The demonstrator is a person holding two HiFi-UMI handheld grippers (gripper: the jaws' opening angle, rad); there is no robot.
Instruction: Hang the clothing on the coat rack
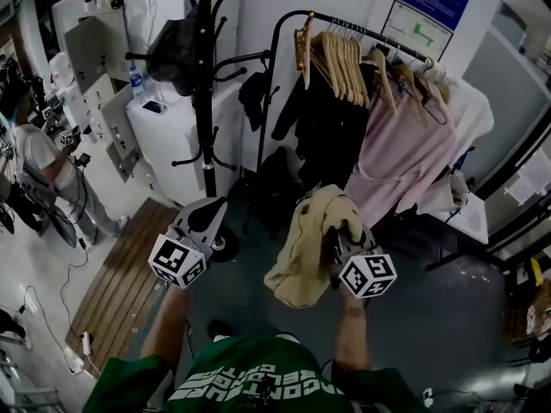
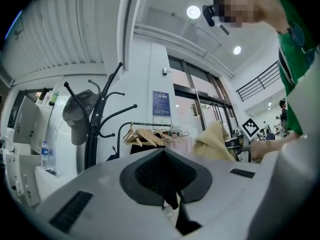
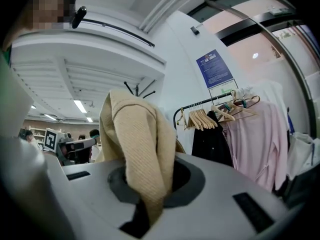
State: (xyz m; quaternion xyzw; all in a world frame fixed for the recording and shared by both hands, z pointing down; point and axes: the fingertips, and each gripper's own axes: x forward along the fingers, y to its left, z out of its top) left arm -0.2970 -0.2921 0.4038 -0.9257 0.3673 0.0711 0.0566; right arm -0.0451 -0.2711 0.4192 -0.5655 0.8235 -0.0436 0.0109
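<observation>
Your right gripper has its fingers clamped on a beige top. The cloth is bunched up over the fingers, and the rest of it droops down to the left of that gripper, clear of the floor. Your left gripper carries nothing and its fingers are together. It points toward the foot of the black coat rack, which stands ahead of you on the left. A dark grey cap hangs from one of the rack's upper hooks. To the right of the coat rack is a clothes rail with a row of bare wooden hangers. A pink garment and some dark clothes hang there too. The beige top sits in front of this rail, apart from the coat rack.
</observation>
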